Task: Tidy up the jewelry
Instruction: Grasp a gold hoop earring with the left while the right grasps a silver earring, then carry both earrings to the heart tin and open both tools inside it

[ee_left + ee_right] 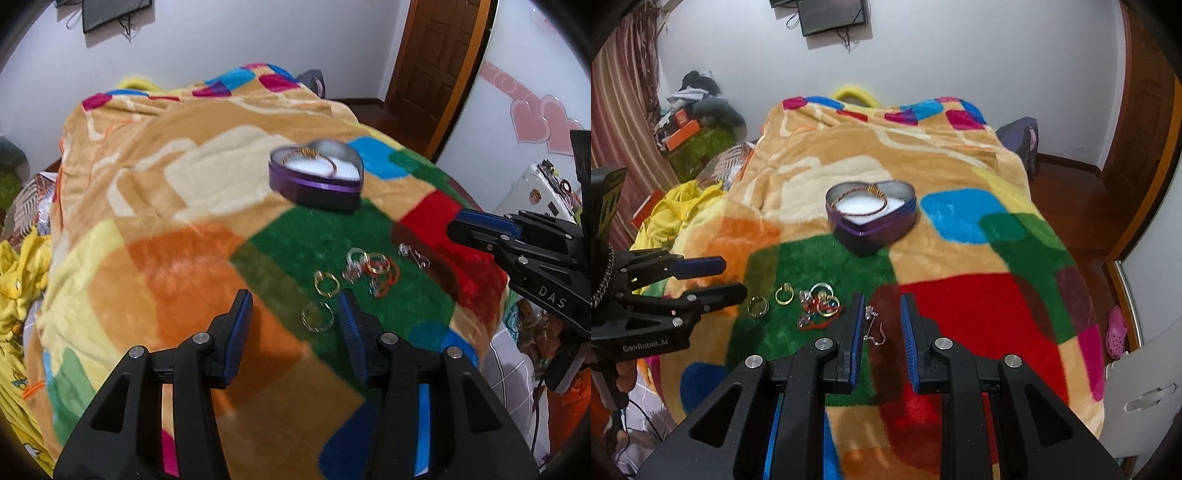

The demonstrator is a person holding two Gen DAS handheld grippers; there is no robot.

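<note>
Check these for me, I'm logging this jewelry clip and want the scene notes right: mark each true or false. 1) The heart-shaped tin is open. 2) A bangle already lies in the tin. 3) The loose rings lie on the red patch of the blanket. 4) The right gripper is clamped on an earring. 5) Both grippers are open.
1) True: the heart-shaped tin has no lid on.
2) True: a bangle lies on its white lining.
3) False: the loose rings lie on the blanket's green patch.
4) False: the right gripper is open, with the silver earrings on the blanket between its fingers.
5) True: the left gripper is open too.
</note>
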